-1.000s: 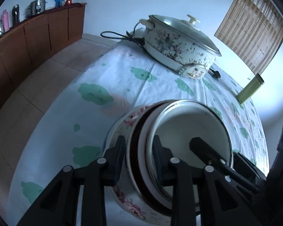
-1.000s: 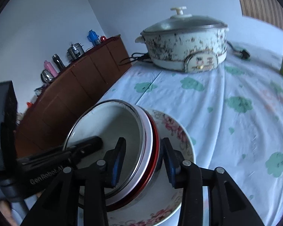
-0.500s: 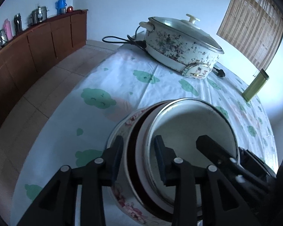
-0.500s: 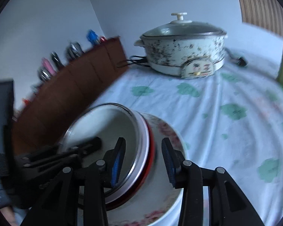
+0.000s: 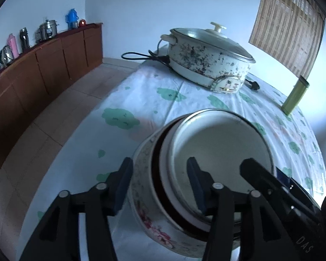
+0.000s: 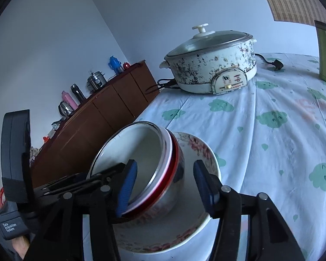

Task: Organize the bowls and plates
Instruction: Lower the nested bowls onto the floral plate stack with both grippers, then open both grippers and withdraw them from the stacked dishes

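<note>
The nested bowls (image 6: 141,163), a white steel-rimmed one inside a red-banded one, sit tilted in a floral bowl (image 6: 197,152) on the worktop (image 6: 271,152), directly between both tools. The left tool (image 5: 160,180) and right tool (image 6: 165,184) straddle opposite rims, and their jaws have just been opening, so the pads now stand clear of the stack, which I judge is being let go. Beyond both tools stand an electric pot (image 5: 206,65) and a green bottle (image 5: 295,95), well apart; nothing crowds the stack.

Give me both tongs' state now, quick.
Left tongs: open, just widened, straddling the stacked bowls' rims.
Right tongs: open, just widened, straddling the rims too.
</note>
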`<state>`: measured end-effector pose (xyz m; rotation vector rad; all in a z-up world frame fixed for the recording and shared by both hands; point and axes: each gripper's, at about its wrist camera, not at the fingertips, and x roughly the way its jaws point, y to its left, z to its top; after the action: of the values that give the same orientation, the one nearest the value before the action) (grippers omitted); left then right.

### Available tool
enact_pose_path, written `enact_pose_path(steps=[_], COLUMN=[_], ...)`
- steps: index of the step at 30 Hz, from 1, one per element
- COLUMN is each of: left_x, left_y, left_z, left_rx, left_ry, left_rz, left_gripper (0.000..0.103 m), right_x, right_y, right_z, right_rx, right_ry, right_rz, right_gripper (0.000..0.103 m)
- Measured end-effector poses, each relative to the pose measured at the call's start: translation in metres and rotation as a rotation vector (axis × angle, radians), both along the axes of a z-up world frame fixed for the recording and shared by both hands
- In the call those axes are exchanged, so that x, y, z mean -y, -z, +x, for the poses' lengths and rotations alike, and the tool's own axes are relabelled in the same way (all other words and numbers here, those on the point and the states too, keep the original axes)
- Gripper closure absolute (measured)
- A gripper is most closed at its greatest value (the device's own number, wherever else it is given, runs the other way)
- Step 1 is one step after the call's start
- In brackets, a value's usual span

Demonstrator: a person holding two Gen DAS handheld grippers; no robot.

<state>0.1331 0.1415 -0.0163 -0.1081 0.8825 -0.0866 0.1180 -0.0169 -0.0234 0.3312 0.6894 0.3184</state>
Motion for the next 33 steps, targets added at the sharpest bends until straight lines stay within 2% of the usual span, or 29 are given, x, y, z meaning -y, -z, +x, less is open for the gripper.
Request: enact_pose_path(steps=[6,11,13,17,22,29,33], left_x=[-0.002,0.0,0.002,0.004,-0.001,-0.007,-0.005], left_y=[0.003,0.006,0.003,-0.002,-0.002,-0.008,-0.014], left_z=[0.003,0.004,0.001,-0.004,-0.008,-0.032,-0.045], left_rx=[-0.005,-0.019,-0.001,0.036,0.039,0.141,0.224], left_ry=[-0.013,-0.008,-0.007,-0.016,-0.028,-0.093,-0.115], left_rz=[-0.007,0.01,0.032,0.066,0.045,0.063,0.098], left_gripper=[0.037,0.035,0.036,0.028,0.028,0.019,0.005], right_x=[0.002,0.005,0.007,0.016,0.018,0.021,0.018], right_y=[0.0,0.002,0.001,-0.004,-0.004,-0.013,-0.014], right_z=[-0.002,-0.001,-0.001,-0.007,-0.013,-0.039,-0.051], right_rx=[0.002,-0.009,-0.014,0.024,0.048,0.182,0.234], right_ry=[0.001,0.034,0.028,0.053,0.051,0.082,0.112], right_rz=[-0.001,-0.021,-0.016,0.014,0.022,-0.004,-0.065], right_gripper=[0.045,0.038,0.037,0.037,0.037,0.036,0.032])
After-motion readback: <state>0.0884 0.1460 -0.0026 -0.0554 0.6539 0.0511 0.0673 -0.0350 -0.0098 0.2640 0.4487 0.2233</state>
